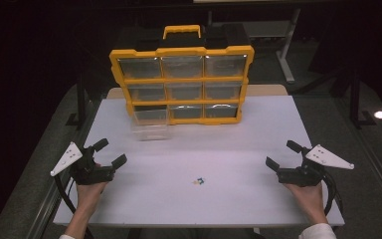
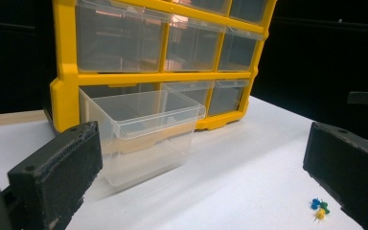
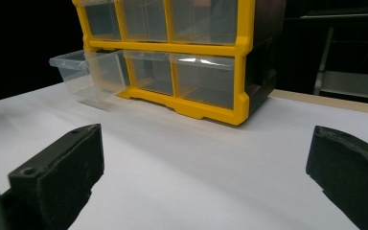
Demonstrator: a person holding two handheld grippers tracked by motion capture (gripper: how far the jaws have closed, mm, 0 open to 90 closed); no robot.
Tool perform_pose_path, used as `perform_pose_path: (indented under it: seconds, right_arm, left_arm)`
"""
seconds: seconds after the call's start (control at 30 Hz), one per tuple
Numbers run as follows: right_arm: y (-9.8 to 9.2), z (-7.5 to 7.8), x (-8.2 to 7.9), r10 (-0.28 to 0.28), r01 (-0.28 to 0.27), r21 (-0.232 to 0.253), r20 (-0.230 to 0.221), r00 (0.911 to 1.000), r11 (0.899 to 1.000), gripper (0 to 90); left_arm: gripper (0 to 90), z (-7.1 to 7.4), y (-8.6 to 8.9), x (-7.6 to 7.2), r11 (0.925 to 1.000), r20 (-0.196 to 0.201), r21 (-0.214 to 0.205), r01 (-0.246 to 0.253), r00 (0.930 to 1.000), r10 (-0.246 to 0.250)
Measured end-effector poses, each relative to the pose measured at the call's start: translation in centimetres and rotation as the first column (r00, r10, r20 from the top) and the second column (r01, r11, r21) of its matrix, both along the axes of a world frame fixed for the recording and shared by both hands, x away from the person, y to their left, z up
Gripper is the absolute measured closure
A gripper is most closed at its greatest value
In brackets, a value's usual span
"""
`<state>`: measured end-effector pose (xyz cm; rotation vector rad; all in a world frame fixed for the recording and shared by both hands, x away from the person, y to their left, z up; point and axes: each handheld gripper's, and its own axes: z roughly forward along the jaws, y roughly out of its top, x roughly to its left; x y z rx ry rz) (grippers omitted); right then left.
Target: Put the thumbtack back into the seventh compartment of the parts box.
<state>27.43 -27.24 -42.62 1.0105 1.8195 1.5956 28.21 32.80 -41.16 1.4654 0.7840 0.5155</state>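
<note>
Two claws released, pins between.
Left claw and right claw both agape near opposite bench edges; pushpins mid-bench toward the near edge, slightly nearer left claw; pulled-out clear drawer beyond.

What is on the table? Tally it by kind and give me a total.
Organizer: 1
Drawers: 9, one pulled out
Pushpins: 3, as far as the cluster shows
Grippers: 2, left gripper and right gripper
Total: 15
</note>
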Motion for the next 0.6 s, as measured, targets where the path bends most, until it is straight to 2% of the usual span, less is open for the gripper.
perform_pose_path:
  seconds: [0.3, 0.43, 0.53, 0.6]
  right_arm:
    - [-0.3, -0.1, -0.1, -0.008, 0.008, -0.008, 0.002, 1.0, 1.0, 0.0]
    - [-0.6, -0.1, -0.3, -0.013, 0.013, 0.035, 0.001, 0.9999, 0.999, 0.0]
    - [-0.7, 0.0, -0.5, -0.015, 0.015, 0.024, 0.006, 0.9999, 1.0, 0.0]
    - [-0.7, 0.0, -0.4, -0.016, 0.016, 0.02, 0.006, 0.9999, 1.0, 0.0]
  left_arm:
    - [0.0, 0.0, -0.5, -0.2, 0.9999, -0.016, 0.016, 0.002, 0.9999, -0.002]
    - [0.0, 0.3, -0.7, -0.1, 0.9994, -0.036, 0.035, 0.001, 0.9994, 0.001]
    - [0.0, 0.7, -1.2, -0.3, 0.9981, -0.051, 0.046, 0.04, 0.998, -0.037]
    - [0.0, 0.9, -1.6, -0.5, 0.9962, -0.055, 0.07, 0.051, 0.9974, -0.047]
